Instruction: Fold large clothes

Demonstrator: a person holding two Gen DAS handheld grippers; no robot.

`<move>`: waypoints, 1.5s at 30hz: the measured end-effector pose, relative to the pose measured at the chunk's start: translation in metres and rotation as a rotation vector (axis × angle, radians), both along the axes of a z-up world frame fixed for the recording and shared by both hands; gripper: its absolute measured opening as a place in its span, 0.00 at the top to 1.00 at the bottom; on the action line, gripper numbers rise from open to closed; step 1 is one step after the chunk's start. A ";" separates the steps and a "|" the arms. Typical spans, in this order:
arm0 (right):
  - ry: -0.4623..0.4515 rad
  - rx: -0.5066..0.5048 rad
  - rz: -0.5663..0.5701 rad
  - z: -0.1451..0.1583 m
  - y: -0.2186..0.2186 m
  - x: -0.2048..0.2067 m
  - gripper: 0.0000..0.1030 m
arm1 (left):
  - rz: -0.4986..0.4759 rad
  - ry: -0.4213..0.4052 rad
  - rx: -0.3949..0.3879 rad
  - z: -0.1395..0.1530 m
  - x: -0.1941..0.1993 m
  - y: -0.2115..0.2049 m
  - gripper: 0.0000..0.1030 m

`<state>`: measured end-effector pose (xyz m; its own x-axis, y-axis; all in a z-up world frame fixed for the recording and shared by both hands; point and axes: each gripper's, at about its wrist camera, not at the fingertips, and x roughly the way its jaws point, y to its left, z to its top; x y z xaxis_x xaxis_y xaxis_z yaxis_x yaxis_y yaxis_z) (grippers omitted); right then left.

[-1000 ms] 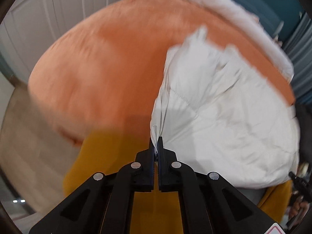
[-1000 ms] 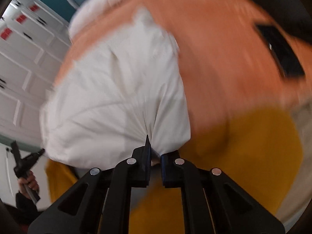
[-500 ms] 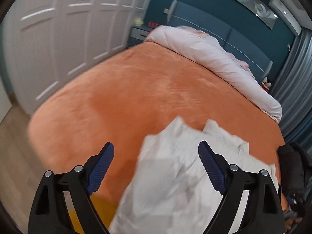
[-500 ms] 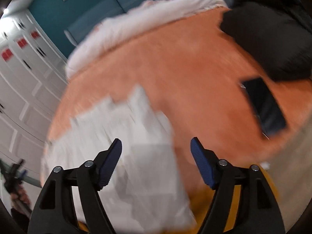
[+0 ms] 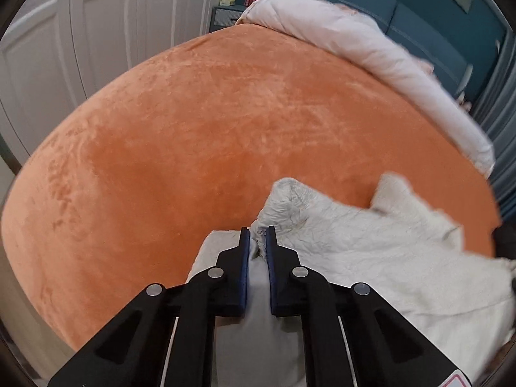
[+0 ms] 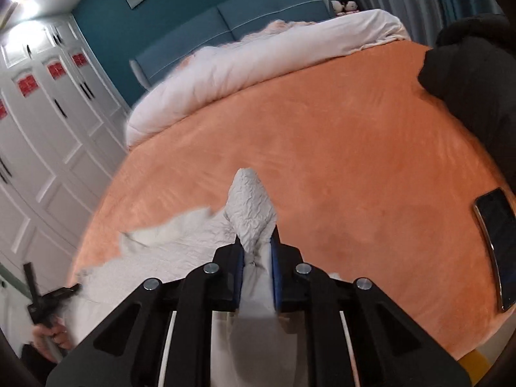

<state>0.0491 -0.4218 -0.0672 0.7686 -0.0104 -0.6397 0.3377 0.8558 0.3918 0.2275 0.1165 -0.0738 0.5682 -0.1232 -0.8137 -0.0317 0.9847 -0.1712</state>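
White quilted garment [image 5: 371, 251] lies crumpled at the near edge of the orange bedspread [image 5: 209, 148]. Left gripper [image 5: 257, 237] has just closed, pinching a fold of it; right gripper [image 6: 256, 245] likewise just clamped onto a bunched, upstanding corner. Phone [image 6: 498, 245] sits well right.

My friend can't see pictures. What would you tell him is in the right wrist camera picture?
Black tongs pinch a bunched-up corner of a crinkly white garment over a big orange bed. A dark phone lies on the bed at the right, a black garment is heaped at the far right, and a rolled pale duvet lies by the blue headboard.
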 end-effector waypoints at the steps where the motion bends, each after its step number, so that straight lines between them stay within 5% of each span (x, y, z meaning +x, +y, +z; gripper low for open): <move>1: 0.102 -0.024 0.004 -0.026 -0.001 0.012 0.88 | 0.001 0.005 0.032 -0.008 0.000 -0.004 0.92; 2: 0.196 -0.050 0.021 -0.060 0.001 0.023 0.86 | 0.000 0.009 0.062 -0.018 0.002 -0.009 0.89; 4: 0.211 -0.070 0.014 -0.082 0.004 0.027 0.83 | 0.016 0.005 0.102 -0.029 0.005 -0.015 0.86; 9: 0.253 -0.166 -0.028 -0.059 0.016 0.030 0.63 | 0.054 -0.015 0.118 -0.024 0.004 -0.013 0.77; 14: 0.073 -0.133 -0.122 0.000 0.021 -0.012 0.56 | 0.097 -0.112 0.078 0.024 -0.036 0.003 0.68; 16: 0.048 -0.073 -0.008 0.017 0.046 -0.002 0.64 | 0.072 -0.119 0.009 0.041 -0.051 0.002 0.68; 19: 0.066 -0.123 0.202 0.030 0.107 0.027 0.67 | -0.016 -0.124 -0.074 0.063 -0.072 -0.023 0.66; 21: 0.070 -0.136 0.296 0.030 0.142 0.041 0.68 | -0.091 -0.144 -0.092 0.071 -0.086 -0.054 0.52; 25: 0.131 -0.179 0.404 0.000 0.191 0.072 0.72 | -0.210 -0.150 0.044 0.042 -0.091 -0.115 0.46; 28: 0.217 -0.193 0.415 -0.041 0.199 0.088 0.74 | -0.211 -0.098 0.099 0.006 -0.083 -0.131 0.44; 33: 0.231 -0.180 0.428 -0.054 0.197 0.083 0.75 | -0.215 -0.146 0.178 -0.010 -0.084 -0.140 0.40; 40: 0.235 -0.067 0.404 -0.014 0.191 0.078 0.73 | -0.212 -0.126 0.204 -0.015 -0.080 -0.140 0.39; 45: 0.283 -0.101 0.466 -0.001 0.212 0.063 0.73 | -0.211 -0.122 0.200 -0.016 -0.080 -0.140 0.39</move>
